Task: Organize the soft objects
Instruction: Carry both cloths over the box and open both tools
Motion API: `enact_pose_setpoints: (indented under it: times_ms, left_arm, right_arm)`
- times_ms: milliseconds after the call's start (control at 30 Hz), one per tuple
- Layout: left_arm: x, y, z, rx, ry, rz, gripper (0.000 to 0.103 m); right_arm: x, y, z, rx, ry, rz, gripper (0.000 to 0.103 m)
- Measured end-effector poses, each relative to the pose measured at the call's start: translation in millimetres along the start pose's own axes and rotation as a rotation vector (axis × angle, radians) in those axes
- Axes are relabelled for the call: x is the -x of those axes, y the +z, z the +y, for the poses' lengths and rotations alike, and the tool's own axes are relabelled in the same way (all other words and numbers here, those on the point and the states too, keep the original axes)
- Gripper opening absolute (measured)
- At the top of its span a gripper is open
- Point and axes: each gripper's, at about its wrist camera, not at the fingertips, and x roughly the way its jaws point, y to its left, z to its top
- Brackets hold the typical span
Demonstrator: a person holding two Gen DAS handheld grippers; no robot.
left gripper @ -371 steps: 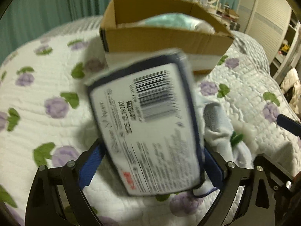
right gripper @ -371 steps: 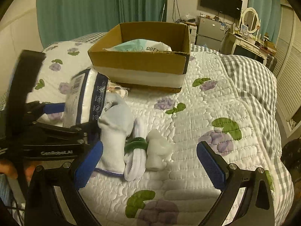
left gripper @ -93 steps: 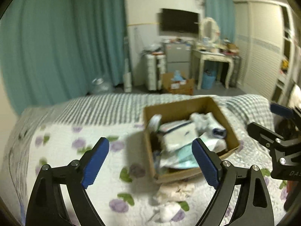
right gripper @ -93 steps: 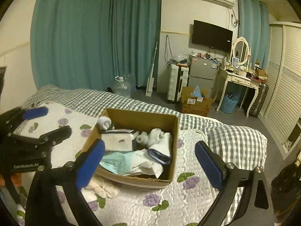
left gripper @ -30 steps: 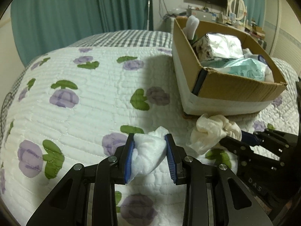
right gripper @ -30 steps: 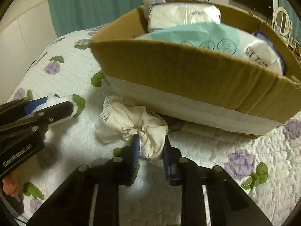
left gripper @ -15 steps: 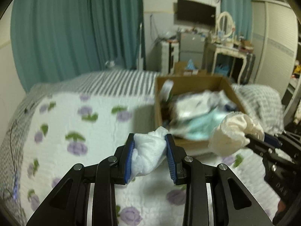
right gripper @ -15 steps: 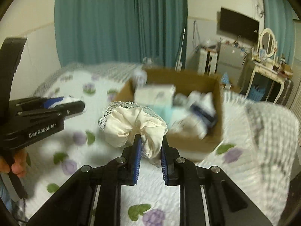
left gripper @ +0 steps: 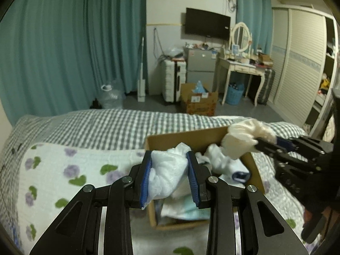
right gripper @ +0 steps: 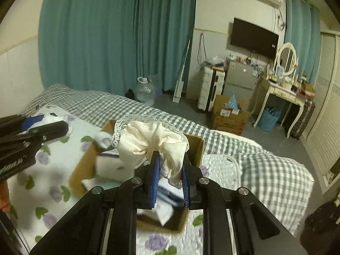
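Observation:
My left gripper [left gripper: 170, 177] is shut on a white crumpled cloth [left gripper: 167, 172] and holds it above the near left part of the cardboard box [left gripper: 187, 138]. My right gripper [right gripper: 169, 178] is shut on a cream lace-trimmed scrunchie [right gripper: 148, 140] and holds it above the box [right gripper: 194, 143]. The scrunchie also shows in the left wrist view [left gripper: 244, 138] over the box's far right corner. The box holds several soft items and packets.
The box sits on a bed with a white floral quilt [left gripper: 63, 170] and a grey checked blanket [left gripper: 106, 123]. Beyond the bed stand teal curtains [left gripper: 74, 53], another cardboard box on the floor [left gripper: 198, 104], a small fridge and a dressing table [left gripper: 242, 63].
Both grippers have risen and moved over the box with their items still held. The box now lies directly below both of them.

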Motion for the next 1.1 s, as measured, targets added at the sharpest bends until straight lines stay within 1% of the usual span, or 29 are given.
enact_pose_setpoints:
  times_ms: [133,233,267,300,333,367,500,533,567,633,700,733,767,800,833,867,1000,1100]
  left_arm:
    - [-33,2,0,0.001,-0.013,0.021,0.031]
    - [-49,0,-2,-0.016,-0.017,0.033,0.031]
    - [-52,0,-3,-0.023,-0.018,0.035,0.031]
    - [-56,0,-5,-0.033,-0.020,0.038,0.031]
    - [-60,1,-7,-0.045,-0.022,0.042,0.031]
    - [-63,2,-9,-0.054,-0.019,0.041,0.031]
    - [-80,10,-15,-0.064,-0.012,0.045,0.031]
    - [-86,13,-18,-0.066,-0.015,0.047,0.032]
    - [-88,14,-19,-0.069,-0.019,0.046,0.034]
    - [-94,18,-25,-0.075,-0.024,0.052,0.035]
    - [-96,21,-29,-0.088,-0.027,0.070,0.036]
    - [-93,21,-31,-0.087,-0.021,0.073,0.044]
    - [-88,21,-32,-0.086,-0.012,0.067,0.054]
    - [-82,21,-33,-0.087,-0.003,0.059,0.060]
    - [-75,20,-35,-0.088,0.008,0.049,0.067]
    - [-68,20,-35,-0.088,0.015,0.039,0.070]
    - [-26,23,-33,-0.068,0.012,0.016,0.071]
    - [16,28,-31,-0.043,0.014,-0.033,0.071]
  right_arm:
    - [-43,2,-8,-0.019,0.014,0.042,0.018]
    - [-70,-5,-8,-0.022,0.024,0.068,0.019]
    - [-76,-7,-9,-0.031,0.033,0.061,0.022]
    - [-77,-11,-11,-0.039,0.036,0.044,0.036]
    - [-79,-15,-15,-0.062,0.016,0.021,0.058]
    - [-78,-16,-20,-0.081,0.003,0.007,0.064]
    - [-64,-16,-37,-0.144,0.022,-0.063,0.064]
    - [-59,-14,-41,-0.151,0.021,-0.079,0.065]
    - [-53,-13,-45,-0.156,0.014,-0.096,0.067]
    - [-42,-10,-51,-0.165,0.001,-0.120,0.072]
    - [-34,-9,-55,-0.171,-0.005,-0.138,0.073]
    - [-31,-8,-57,-0.174,-0.008,-0.141,0.074]
    - [-27,-9,-59,-0.179,-0.014,-0.143,0.076]
    - [-23,-9,-61,-0.184,-0.020,-0.144,0.078]
    - [-18,-9,-62,-0.188,-0.024,-0.144,0.079]
    - [-13,-9,-64,-0.193,-0.030,-0.142,0.079]
    - [18,-9,-62,-0.200,-0.046,-0.134,0.079]
    - [52,-8,-57,-0.171,-0.077,-0.149,0.079]
